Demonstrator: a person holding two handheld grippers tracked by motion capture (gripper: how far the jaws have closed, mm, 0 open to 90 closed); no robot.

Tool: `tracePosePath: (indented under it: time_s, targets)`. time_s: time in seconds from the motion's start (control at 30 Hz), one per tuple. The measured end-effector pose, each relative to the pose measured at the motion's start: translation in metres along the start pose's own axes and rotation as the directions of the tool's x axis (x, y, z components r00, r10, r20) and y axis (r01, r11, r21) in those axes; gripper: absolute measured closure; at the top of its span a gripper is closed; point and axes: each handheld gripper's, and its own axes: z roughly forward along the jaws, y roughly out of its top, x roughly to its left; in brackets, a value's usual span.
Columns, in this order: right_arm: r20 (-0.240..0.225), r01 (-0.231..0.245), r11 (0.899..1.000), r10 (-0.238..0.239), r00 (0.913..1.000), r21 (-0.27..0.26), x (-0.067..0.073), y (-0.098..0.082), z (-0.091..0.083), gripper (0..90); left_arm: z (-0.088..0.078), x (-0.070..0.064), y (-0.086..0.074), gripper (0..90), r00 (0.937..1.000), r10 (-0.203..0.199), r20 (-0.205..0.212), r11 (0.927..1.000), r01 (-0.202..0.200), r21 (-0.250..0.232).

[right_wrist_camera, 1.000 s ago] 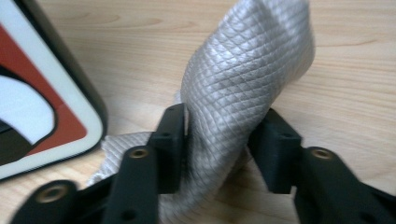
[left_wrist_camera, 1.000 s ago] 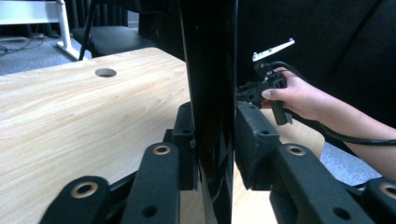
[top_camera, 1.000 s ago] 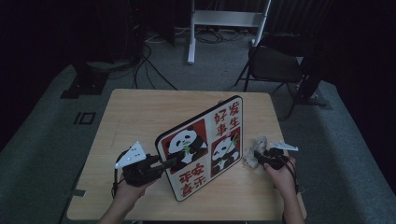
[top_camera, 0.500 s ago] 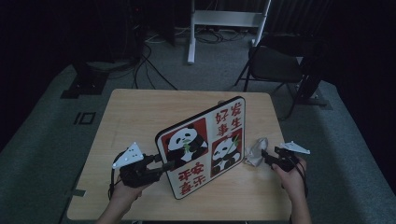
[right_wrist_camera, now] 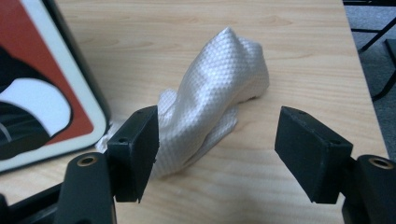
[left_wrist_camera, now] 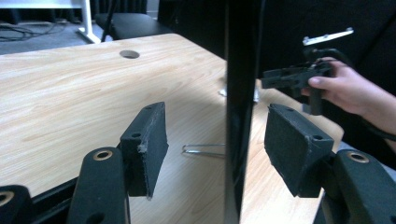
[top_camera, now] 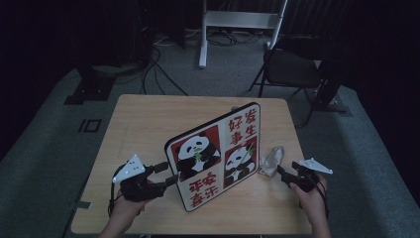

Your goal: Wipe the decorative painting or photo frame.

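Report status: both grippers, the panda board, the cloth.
Left gripper open, jaws just opening, either side of the panda board edge, pads clear. Right gripper open, jaws just opening, white cloth crumpled on the table before it. Nothing in the way.

High view above the table (top_camera: pixel 148 119) looking down — both gripper views low, close, sharing the panda board (top_camera: pixel 218 153).

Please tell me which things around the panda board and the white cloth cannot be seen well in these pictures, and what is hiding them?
- Panda board: its back face is turned away in the high view; the left gripper view shows it edge-on.
- Wire stand: the board hides most of it.
- White cloth: the near jaw of the right gripper covers its lower left; small in the high view.
- Left gripper: the high view is too small to tell whether it touches the board.
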Motion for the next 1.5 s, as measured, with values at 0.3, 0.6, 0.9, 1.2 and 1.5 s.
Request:
tracePosePath:
  time_s: [0.3, 0.6, 0.9, 1.2, 1.5]
  targets:
    - [-0.012, 0.011, 1.000, -0.011, 0.9999, 0.016, 0.006, -0.012, -0.007, 28.6, -0.007, 0.017, -0.022, 29.6, 0.9960, -0.054, -0.071, 0.9983, 0.055, 0.019]
    - [0.002, 0.011, 0.999, -0.011, 0.9999, 0.039, 0.005, -0.024, -0.011, 28.0, -0.012, 0.039, -0.048, 26.4, 0.9800, -0.098, -0.173, 0.9922, 0.110, 0.059]
    - [0.018, 0.010, 0.998, -0.011, 0.9998, 0.061, 0.005, -0.032, -0.013, 27.4, -0.019, 0.071, -0.075, 20.7, 0.9257, -0.139, -0.352, 0.9762, 0.188, 0.108]
    - [0.036, -0.011, 0.997, 0.008, 0.9993, 0.078, 0.001, -0.039, -0.017, 27.1, -0.029, 0.096, -0.088, 18.5, 0.8573, -0.151, -0.492, 0.9603, 0.246, 0.133]
    - [0.071, -0.025, 0.996, 0.019, 0.9973, 0.085, -0.001, -0.042, -0.017, 26.3, -0.044, 0.120, -0.105, 16.8, 0.7656, -0.175, -0.619, 0.9376, 0.321, 0.132]
